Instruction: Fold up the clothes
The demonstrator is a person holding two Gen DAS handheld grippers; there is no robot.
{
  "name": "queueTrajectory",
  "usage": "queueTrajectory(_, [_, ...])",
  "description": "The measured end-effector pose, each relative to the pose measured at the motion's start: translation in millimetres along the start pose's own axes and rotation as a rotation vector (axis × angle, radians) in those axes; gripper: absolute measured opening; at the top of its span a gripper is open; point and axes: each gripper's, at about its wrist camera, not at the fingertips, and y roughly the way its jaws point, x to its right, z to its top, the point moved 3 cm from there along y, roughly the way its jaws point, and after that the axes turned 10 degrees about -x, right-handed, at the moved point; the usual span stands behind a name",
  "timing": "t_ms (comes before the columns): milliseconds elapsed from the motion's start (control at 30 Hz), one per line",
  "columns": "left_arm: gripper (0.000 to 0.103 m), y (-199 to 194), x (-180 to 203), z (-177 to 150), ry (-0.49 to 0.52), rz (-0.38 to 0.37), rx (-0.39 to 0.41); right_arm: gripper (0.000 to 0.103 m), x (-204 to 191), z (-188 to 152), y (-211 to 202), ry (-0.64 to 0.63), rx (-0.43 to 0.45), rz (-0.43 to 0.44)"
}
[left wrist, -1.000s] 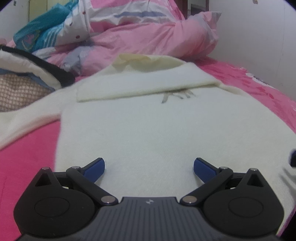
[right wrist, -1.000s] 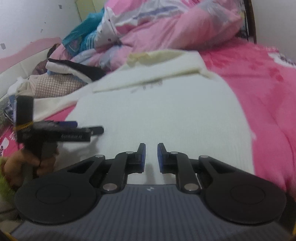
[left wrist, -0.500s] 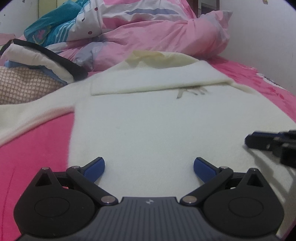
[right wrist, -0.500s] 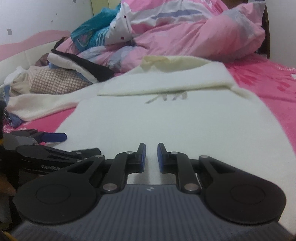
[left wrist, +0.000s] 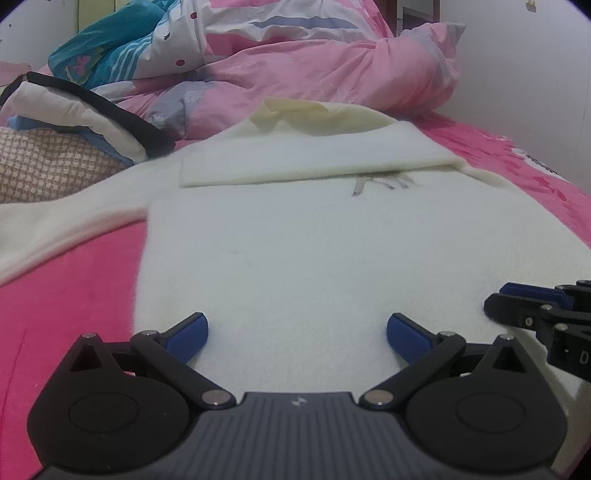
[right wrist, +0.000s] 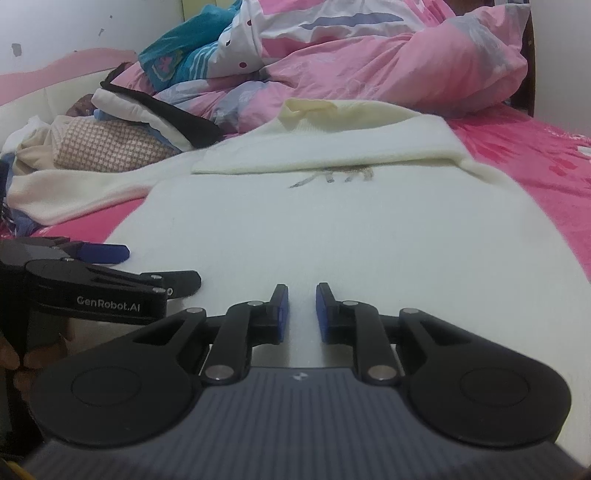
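One flat, fuzzy cream sweater (left wrist: pixel 332 258)

Home bedroom. Bed with pink sheet (left wrist: pixel 70 277) under the tongs; rumpled pink duvet (left wrist: pixel 314 70) and teal patterned bedding (right wrist: pixel 177 55) heaped beyond them. Stacked clothes (right wrist: pixel 110 144) ahead-left against a white wall (right wrist: pixel 55 29).

Soft, even indoor light, slightly dim, no glare, faint shadow under the right gripper (left wrist: pixel 517 306) on the cream sweater (left wrist: pixel 332 258), strong fisheye bending with dark vignetted corners, mild softness and grain throughout, far bedding (right wrist: pixel 369 55) slightly blurred
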Motion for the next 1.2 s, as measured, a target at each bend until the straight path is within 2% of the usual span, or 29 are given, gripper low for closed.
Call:
queueTrajectory(633, [0.103, -30, -4, -26, 0.053, -0.021, -0.014, 0.023, -7, -9, -15, 0.027, -0.007, 0.036])
queueTrajectory(733, [0.103, -37, -4, -34, 0.073, -0.02, -0.017, 0.025, -8, -2, -17, 0.069, 0.008, 0.079])
queueTrajectory(900, [0.103, -54, -4, -47, 0.131, -0.013, -0.031, 0.025, -21, 9, -12, 0.05, 0.035, 0.123])
queueTrajectory(1000, [0.103, -66, -10, -57, 0.155, -0.046, -0.056, 0.025, -28, 11, -7, 0.045, 0.03, 0.161])
queueTrajectory(1133, [0.103, -85, -28, -63, 0.108, -0.109, -0.058, 0.025, -41, 8, -1, 0.026, 0.016, 0.222])
queueTrajectory(1200, [0.103, -93, -40, -60, 0.068, -0.097, -0.031, 0.025, -48, 3, 2, 0.011, -0.003, 0.272])
